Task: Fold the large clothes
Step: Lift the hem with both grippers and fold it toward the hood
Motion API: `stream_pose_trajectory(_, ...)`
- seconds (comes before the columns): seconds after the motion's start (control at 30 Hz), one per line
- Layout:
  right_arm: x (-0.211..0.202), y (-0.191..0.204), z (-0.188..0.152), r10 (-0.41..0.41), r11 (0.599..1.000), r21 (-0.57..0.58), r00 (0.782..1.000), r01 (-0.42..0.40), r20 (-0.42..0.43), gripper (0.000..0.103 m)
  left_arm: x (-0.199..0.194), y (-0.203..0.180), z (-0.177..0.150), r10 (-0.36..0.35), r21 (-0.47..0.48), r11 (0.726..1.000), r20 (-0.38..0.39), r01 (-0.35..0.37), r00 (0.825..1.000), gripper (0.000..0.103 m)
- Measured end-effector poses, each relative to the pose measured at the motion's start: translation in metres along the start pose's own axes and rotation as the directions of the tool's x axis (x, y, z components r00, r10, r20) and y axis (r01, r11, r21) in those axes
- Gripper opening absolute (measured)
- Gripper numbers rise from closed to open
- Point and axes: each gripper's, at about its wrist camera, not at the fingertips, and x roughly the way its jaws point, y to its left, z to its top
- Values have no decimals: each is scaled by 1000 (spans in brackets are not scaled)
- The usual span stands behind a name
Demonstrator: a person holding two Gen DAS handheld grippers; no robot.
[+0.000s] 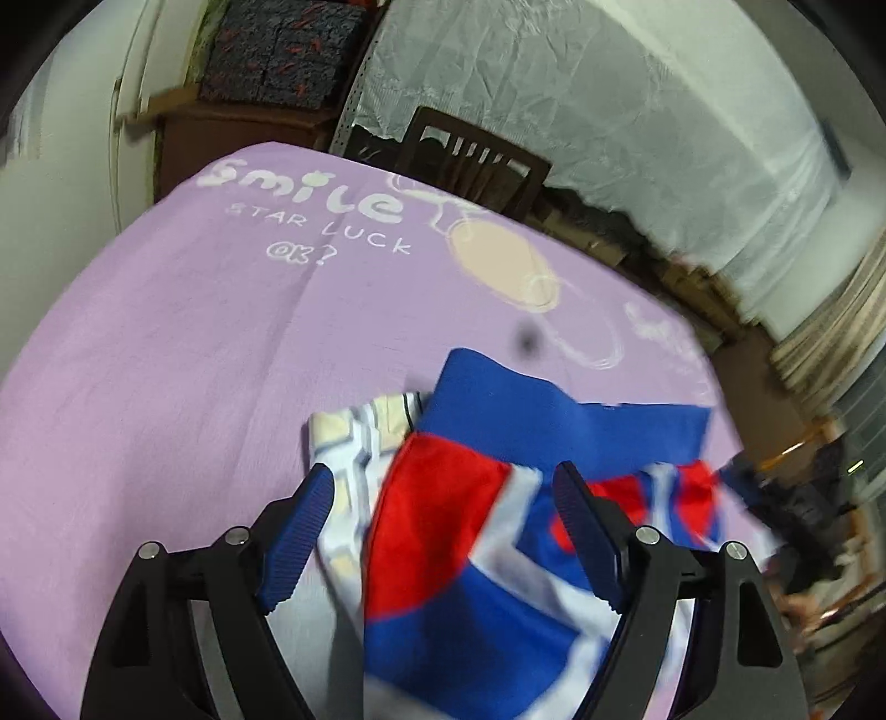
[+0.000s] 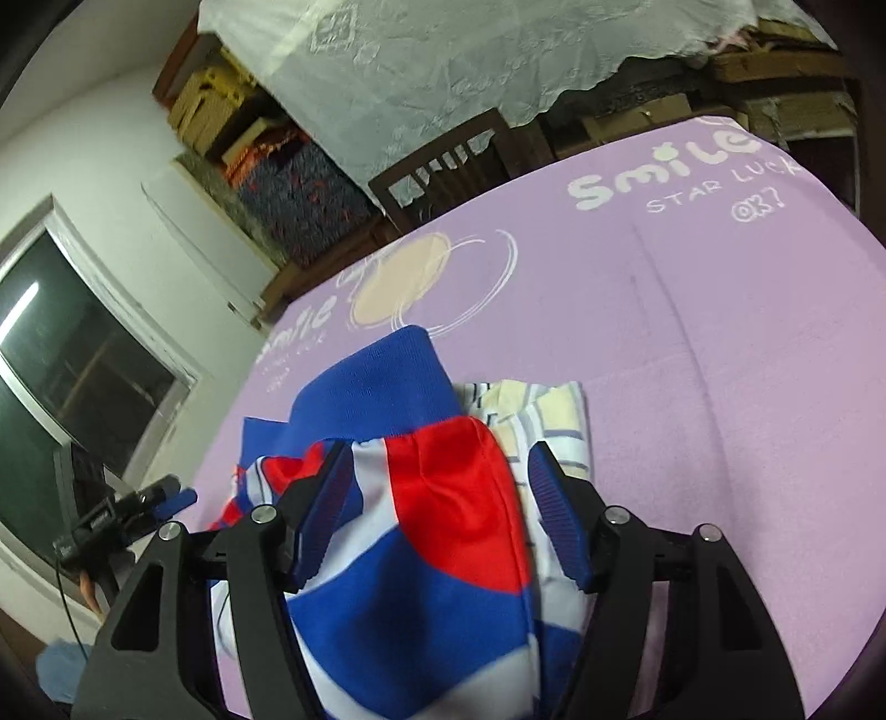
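Observation:
A red, blue and white garment (image 1: 476,554) lies bunched on a lilac printed bedspread (image 1: 166,360), and its plain blue part (image 1: 526,410) reaches away from me. My left gripper (image 1: 443,471) is open; its blue pads (image 1: 302,531) stand wide on either side of the red patch without pressing it. In the right wrist view the same garment (image 2: 443,526) sits between the open jaws of my right gripper (image 2: 440,451). A white and pale yellow checked cloth (image 2: 548,415) lies partly under the garment. At the left edge of that view, the left gripper (image 2: 138,509) appears as a dark, blurred shape.
Beyond the far edge of the bedspread (image 2: 692,332) stands a dark wooden chair (image 2: 443,166). Behind it hangs a white lace cloth (image 2: 443,72) over stacked boxes. A window (image 2: 66,360) fills the left wall. Patterned dark boxes (image 1: 282,50) sit on a shelf.

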Motion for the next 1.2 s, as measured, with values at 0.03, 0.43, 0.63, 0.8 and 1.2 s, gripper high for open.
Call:
stream_pose_trajectory(0.03, 7, 2, 6, -11, 1000, 8, 1000, 11, -1, 65, 7, -9, 3, 34, 46, 998, 2, -35, 999, 81)
stream_pose_trajectory(0.43, 61, -2, 13, 5, 999, 32, 997, -3, -76, 57, 54, -29, 2, 24, 130, 991, -24, -21, 999, 59)
stream_pose_trajectory(0.63, 45, 23, 11, -43, 999, -31, 999, 42, -13, 15, 40, -25, 7, 17, 75, 997, -1, -17, 1000, 10)
stream_pose_trajectory(0.8, 22, 42, 24, -47, 998, -38, 998, 49, 52, 14, 8, -32, 27, 51, 86, 995, 61, -56, 997, 10)
stream_pose_trajectory(1.2, 80, 15, 10, -164, 986, 34, 985, 165, -50, 16, 53, 8, 5, 129, -86, 988, -14, -130, 992, 29)
